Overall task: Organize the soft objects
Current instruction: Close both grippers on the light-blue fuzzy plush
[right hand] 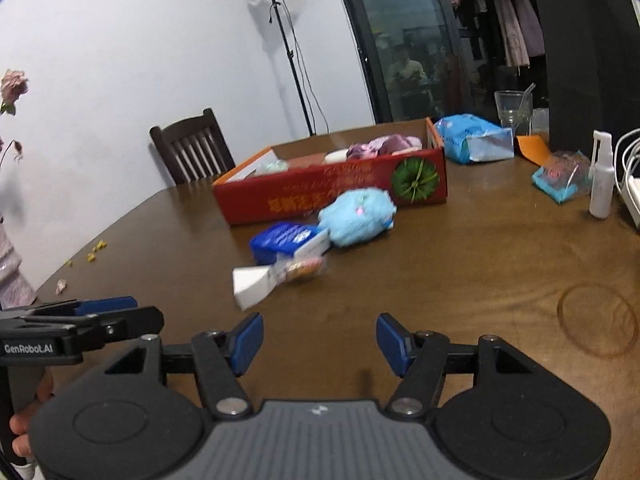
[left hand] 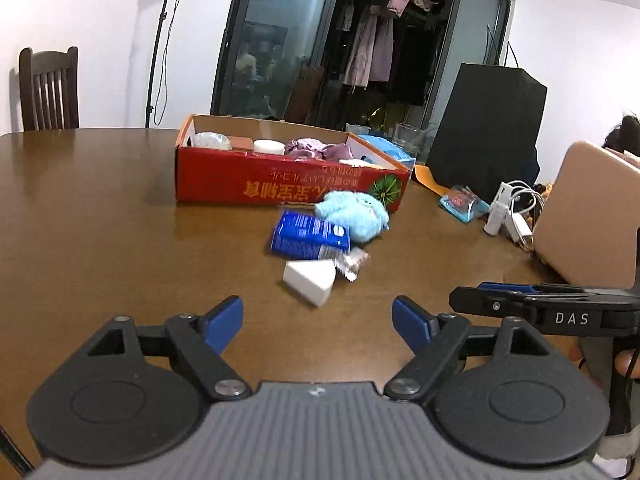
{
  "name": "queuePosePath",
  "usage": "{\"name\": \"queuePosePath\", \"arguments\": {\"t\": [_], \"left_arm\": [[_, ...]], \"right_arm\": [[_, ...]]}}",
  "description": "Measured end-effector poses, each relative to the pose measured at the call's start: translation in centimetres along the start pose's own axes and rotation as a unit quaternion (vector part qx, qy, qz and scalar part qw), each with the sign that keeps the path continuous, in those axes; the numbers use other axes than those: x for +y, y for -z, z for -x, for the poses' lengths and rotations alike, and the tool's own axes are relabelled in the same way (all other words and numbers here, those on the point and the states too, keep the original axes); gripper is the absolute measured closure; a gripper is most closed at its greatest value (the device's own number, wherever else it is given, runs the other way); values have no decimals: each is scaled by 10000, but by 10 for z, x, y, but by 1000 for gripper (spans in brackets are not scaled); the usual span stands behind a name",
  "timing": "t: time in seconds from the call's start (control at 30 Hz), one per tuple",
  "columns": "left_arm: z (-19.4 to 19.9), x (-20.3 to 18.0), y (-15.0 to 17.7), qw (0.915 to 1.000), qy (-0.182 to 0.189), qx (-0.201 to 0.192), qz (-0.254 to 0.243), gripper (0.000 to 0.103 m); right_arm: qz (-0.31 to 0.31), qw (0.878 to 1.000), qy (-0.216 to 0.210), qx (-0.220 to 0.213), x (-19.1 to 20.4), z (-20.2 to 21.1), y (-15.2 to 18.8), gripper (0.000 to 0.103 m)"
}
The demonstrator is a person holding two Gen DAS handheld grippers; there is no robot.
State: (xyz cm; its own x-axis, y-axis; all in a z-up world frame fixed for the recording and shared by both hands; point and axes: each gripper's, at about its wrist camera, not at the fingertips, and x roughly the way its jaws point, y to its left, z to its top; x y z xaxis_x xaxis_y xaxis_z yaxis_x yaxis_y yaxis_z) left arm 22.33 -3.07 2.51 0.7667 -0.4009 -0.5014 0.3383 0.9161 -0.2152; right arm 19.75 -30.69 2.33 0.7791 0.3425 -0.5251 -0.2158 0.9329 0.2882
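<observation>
Both grippers hang above the table (left hand: 100,208) with nothing between their blue pads. The left gripper (left hand: 318,322) has its jaws wide apart. The right gripper (right hand: 319,342) is also open, a little less wide. Neither one touches any object. In the left view the right gripper appears from the side at the right edge, and it carries the letters "DAS". In the right view the left gripper appears at the left edge, with "GenRobot.AI" written on it.

The landmark is one red box (left hand: 280,184) standing far on the table. Its long side has yellow characters, too blurred for me to read, and a green round picture near the right corner. Inside the box lie a purple cloth (left hand: 316,148), a white round thing and some other pieces that I cannot tell.

Just in front of the box, four things lie close together. One blue plush (left hand: 354,216) is nearest to the box. One blue pack (left hand: 308,236) with white print, not readable, is touching the plush. One white wedge (left hand: 310,280) is nearest to the grippers. One small shiny wrapper (left hand: 352,264) lies beside the wedge.

To the right of the box stands one white bottle (right hand: 602,184).
</observation>
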Motion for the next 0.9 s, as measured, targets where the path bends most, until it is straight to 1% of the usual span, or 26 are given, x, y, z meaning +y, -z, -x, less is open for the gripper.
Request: {"name": "queuePosePath", "arguments": {"t": [0.1,0.2,0.23,0.27,0.37,0.43,0.47,0.5,0.53,0.6,0.63,0.67,0.7,0.77,0.83,0.87,0.9], "left_arm": [[-19,-1,-15,9999,63,26,-95,20],[-47,-5,-37,9989,209,-6,-417,20],[-60,-6,-46,9987,192,10,-469,20],[-73,-5,-54,9986,232,37,-475,20],[-114,1,-83,9981,524,213,-249,23],[-144,6,-99,9965,740,382,-53,33],[-157,8,-105,9956,766,534,47,43],[-168,10,-108,9946,798,658,110,48],[-178,11,-110,9932,867,762,153,49],[-189,12,-109,9904,1039,895,153,50],[-192,11,-107,9882,1197,950,118,50],[-194,9,-105,9864,1304,996,101,50],[-199,7,-103,9847,1373,1074,85,48],[-208,4,-99,9828,1364,1238,138,47],[-211,8,-97,9813,1417,1274,256,48],[-212,11,-96,9811,1435,1257,331,52],[-212,13,-96,9811,1454,1216,401,62]], "right_arm": [[-29,10000,34,-13,-7,-13,-11,41],[-68,9999,152,-21,-19,-37,-32,41],[-94,9998,178,-18,-24,-47,-41,41],[-132,9997,183,-32,-30,-58,-50,41],[-346,9993,140,-13,-46,-95,-74,41],[-461,9988,144,-2,-55,-123,-89,41],[-534,9985,126,6,-59,-135,-95,41],[-650,9978,98,33,-65,-148,-100,41],[-753,9971,18,66,-71,-158,-102,43],[-1016,9946,-122,160,-82,-169,-101,58],[-1100,9935,-264,99,-87,-168,-99,62],[-1183,9925,-306,51,-91,-165,-96,66],[-1251,9918,-264,-7,-94,-161,-95,66],[-1239,9922,-79,-129,-97,-152,-93,66],[-1349,9908,-114,-75,-102,-152,-92,63],[-1452,9892,-184,-21,-104,-153,-92,63],[-1493,9885,-237,14,-104,-154,-92,62]]}}
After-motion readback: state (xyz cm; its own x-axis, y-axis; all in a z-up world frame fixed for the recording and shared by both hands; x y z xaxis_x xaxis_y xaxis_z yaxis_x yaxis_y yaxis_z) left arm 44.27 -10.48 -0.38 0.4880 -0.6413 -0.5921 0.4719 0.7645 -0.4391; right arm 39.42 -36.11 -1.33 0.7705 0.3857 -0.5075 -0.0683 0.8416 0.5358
